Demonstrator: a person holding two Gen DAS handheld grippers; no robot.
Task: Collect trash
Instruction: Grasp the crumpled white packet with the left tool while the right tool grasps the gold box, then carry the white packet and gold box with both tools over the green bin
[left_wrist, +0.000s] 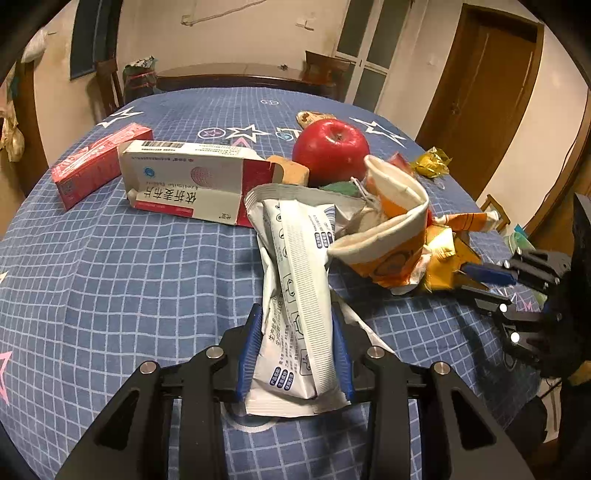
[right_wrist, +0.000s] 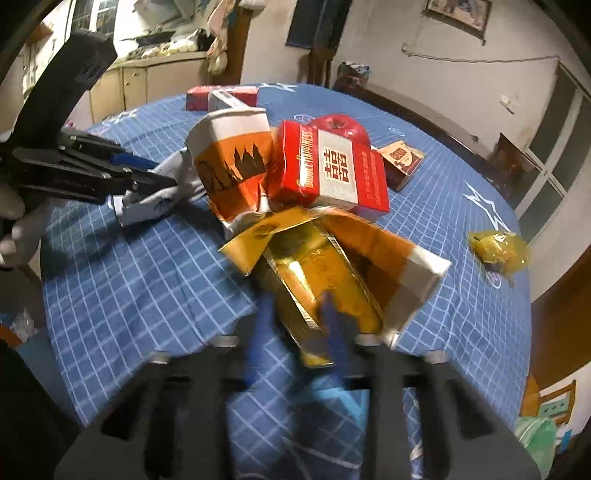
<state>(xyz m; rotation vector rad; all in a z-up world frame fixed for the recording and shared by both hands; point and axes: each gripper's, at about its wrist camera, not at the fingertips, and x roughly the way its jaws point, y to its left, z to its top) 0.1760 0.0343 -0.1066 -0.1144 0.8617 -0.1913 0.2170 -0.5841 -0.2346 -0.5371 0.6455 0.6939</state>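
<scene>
Fingers: left gripper (left_wrist: 295, 347) clamps the white wrapper (left_wrist: 295, 280); right gripper (right_wrist: 295, 328), blurred, nips the gold carton flap (right_wrist: 317, 273). Both pieces lie beside the apple (left_wrist: 330, 149) on the tabletop (left_wrist: 110, 280). Collection seems barely begun: boxes, torn cup (left_wrist: 388, 229) remain.

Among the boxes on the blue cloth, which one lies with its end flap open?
The white medicine box with the red stripe: its right end flap stands open. The long red box behind it and the red cigarette pack look closed.
</scene>
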